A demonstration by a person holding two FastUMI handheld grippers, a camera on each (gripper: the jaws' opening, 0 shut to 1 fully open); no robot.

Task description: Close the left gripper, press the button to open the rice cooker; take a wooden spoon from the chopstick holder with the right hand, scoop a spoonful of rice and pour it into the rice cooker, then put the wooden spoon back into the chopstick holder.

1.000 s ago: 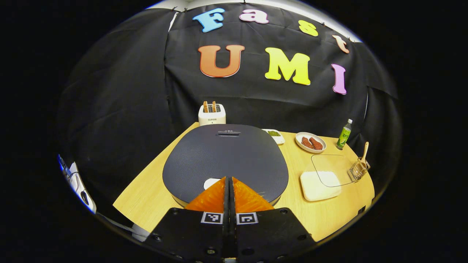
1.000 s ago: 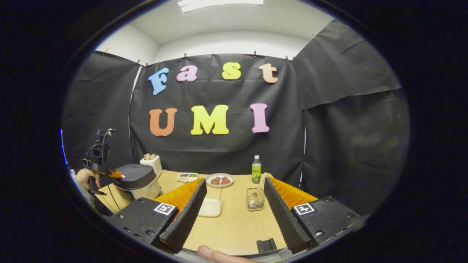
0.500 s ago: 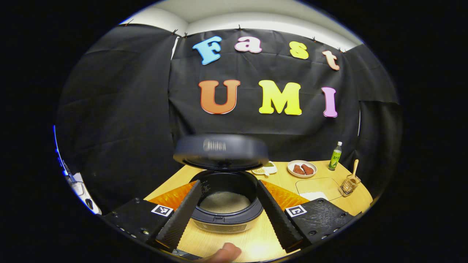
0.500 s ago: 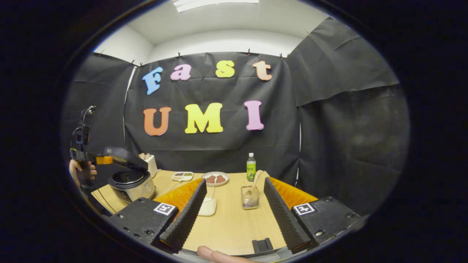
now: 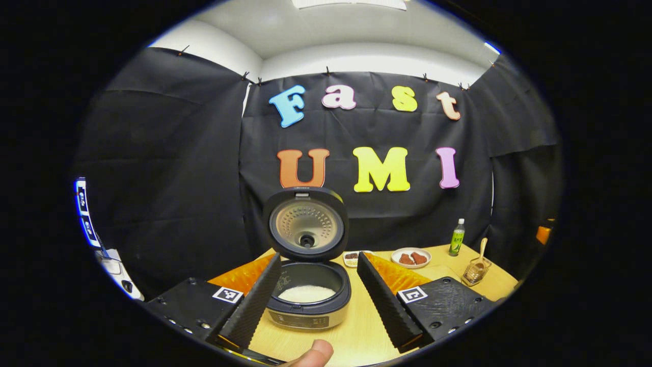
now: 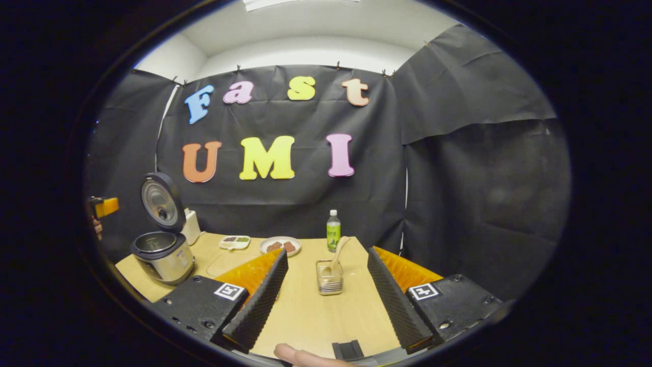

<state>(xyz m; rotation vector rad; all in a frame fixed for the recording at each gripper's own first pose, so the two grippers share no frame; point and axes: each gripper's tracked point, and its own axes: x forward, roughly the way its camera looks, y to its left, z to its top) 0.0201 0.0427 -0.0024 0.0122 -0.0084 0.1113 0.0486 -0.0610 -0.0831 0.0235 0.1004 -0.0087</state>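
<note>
The rice cooker (image 5: 308,306) stands open on the table, its lid (image 5: 306,224) upright and white rice (image 5: 307,293) in the pot. My left gripper (image 5: 319,257) is open, held back from the cooker, which shows between its fingers. The wire chopstick holder (image 6: 329,278) holds the wooden spoon (image 6: 338,248) upright. It sits a short way ahead of my open right gripper (image 6: 327,253), centred between the fingers and untouched. The right gripper view also has the cooker (image 6: 163,255) at far left. The left gripper view has the holder (image 5: 475,271) at far right.
A green bottle (image 6: 333,230), a plate of brown food (image 6: 279,245) and a small divided dish (image 6: 234,241) line the table's back. A white toaster (image 6: 192,227) stands behind the cooker. Bare wooden table (image 6: 305,316) lies before the holder. A fingertip (image 5: 316,352) shows low down.
My left gripper was shut against the cooker's lid button; the lid sprang fully up, and the gripper opened and drew back. The right gripper edged toward the holder.
</note>
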